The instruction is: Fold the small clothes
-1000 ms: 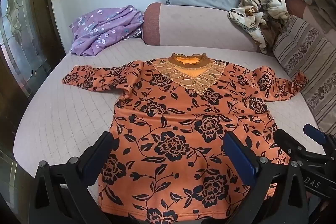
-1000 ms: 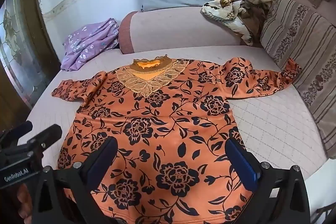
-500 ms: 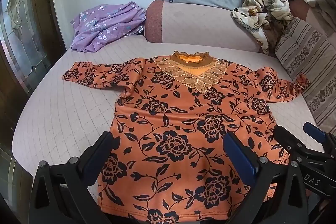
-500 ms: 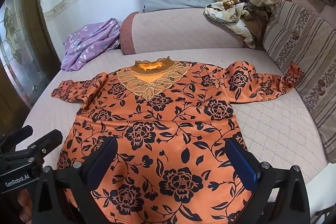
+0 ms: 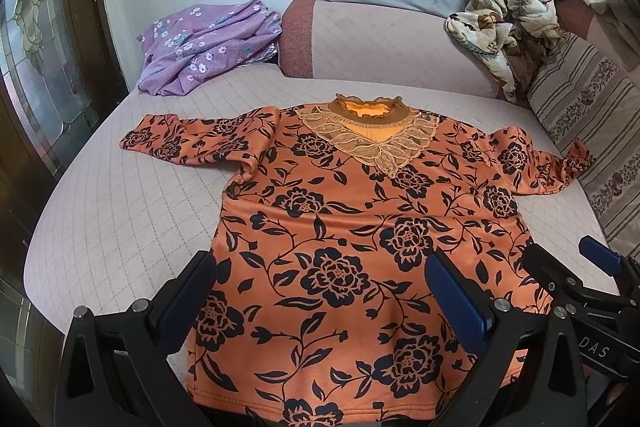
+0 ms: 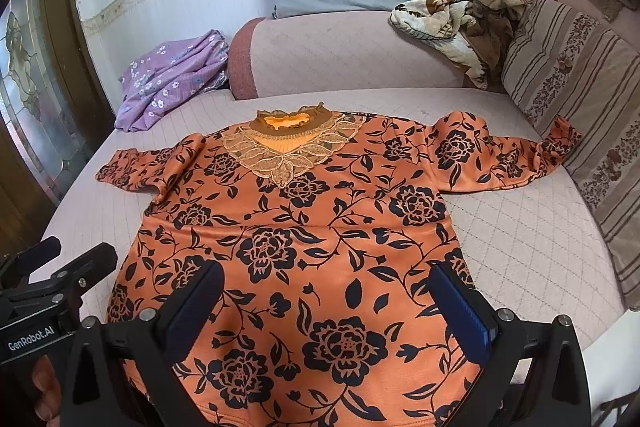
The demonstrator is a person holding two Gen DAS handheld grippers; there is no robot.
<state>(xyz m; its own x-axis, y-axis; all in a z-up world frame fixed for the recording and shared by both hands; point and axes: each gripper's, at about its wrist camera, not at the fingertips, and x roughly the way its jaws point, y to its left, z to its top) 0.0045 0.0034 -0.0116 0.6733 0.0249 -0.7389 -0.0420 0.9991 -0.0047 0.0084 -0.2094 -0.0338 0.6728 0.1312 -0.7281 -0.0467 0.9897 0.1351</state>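
A purple flowered cloth [image 5: 208, 47] lies bunched at the bed's [image 5: 108, 211] far left corner, against the wall. The orange flowered top [image 5: 340, 235] is spread flat, front up, across the middle of the bed, collar toward the far edge, hem at the near edge, both sleeves out sideways. The left gripper [image 5: 320, 301] hovers over the hem's left part, jaws wide apart and holding nothing. The right gripper [image 6: 328, 307] hovers over the hem's right part, jaws equally wide and empty. A striped cushion [image 6: 580, 99] lines the right edge, touching the right cuff.
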